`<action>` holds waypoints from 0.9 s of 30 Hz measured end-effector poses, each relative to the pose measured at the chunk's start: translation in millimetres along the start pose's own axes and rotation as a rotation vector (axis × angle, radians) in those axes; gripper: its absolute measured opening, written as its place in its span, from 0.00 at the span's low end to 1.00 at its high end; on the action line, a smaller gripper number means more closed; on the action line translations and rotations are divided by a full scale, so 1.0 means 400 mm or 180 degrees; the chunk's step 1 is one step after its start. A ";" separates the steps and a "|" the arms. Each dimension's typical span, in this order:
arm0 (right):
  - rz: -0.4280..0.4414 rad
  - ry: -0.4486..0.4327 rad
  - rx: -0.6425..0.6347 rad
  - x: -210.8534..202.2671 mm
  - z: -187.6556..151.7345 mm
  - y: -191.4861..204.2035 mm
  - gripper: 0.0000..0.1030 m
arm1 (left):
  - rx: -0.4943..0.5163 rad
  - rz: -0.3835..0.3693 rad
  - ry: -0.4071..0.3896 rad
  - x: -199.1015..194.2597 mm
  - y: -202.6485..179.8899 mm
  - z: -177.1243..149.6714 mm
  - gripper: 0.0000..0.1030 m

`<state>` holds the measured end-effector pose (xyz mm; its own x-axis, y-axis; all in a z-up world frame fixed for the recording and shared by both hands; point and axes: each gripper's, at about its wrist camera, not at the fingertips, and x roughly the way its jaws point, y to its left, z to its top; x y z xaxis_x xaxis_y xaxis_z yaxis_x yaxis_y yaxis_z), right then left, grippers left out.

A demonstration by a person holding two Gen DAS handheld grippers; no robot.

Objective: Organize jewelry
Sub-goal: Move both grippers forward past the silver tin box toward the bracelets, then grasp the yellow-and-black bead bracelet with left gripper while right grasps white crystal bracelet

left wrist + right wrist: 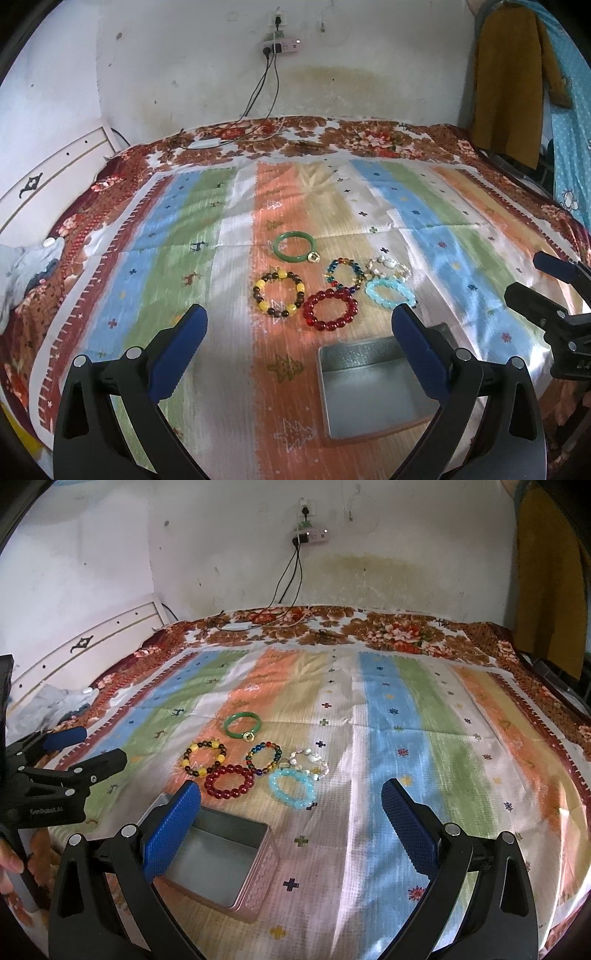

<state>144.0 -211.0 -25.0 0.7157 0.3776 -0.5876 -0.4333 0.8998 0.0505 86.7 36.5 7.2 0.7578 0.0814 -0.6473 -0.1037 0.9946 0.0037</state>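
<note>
We hover our left gripper [299, 321] and right gripper [291, 797] wide open and empty, the tin [225, 853] bare, so nothing's sorted yet: all six bracelets [229, 781] lie just beyond the tin on the striped cloth [406, 720].
</note>
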 end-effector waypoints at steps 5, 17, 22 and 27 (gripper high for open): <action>-0.0002 0.0011 -0.0003 0.014 0.014 -0.002 0.96 | -0.0034 0.0016 0.0025 0.022 0.007 0.018 0.95; 0.0054 -0.0015 -0.0024 0.056 0.058 -0.008 0.96 | 0.0045 0.0057 0.0007 0.064 0.006 0.060 0.95; 0.0069 -0.0007 -0.0029 0.081 0.080 -0.013 0.96 | 0.0036 0.0082 0.0045 0.091 0.013 0.079 0.95; 0.0085 0.0066 -0.0022 0.115 0.098 -0.019 0.96 | 0.0013 0.0095 0.0089 0.122 0.028 0.097 0.95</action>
<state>201.5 -191.8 -20.8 0.6924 0.3968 -0.6026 -0.4559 0.8880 0.0609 147.6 54.1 5.2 0.7362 0.1094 -0.6679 -0.1233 0.9920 0.0265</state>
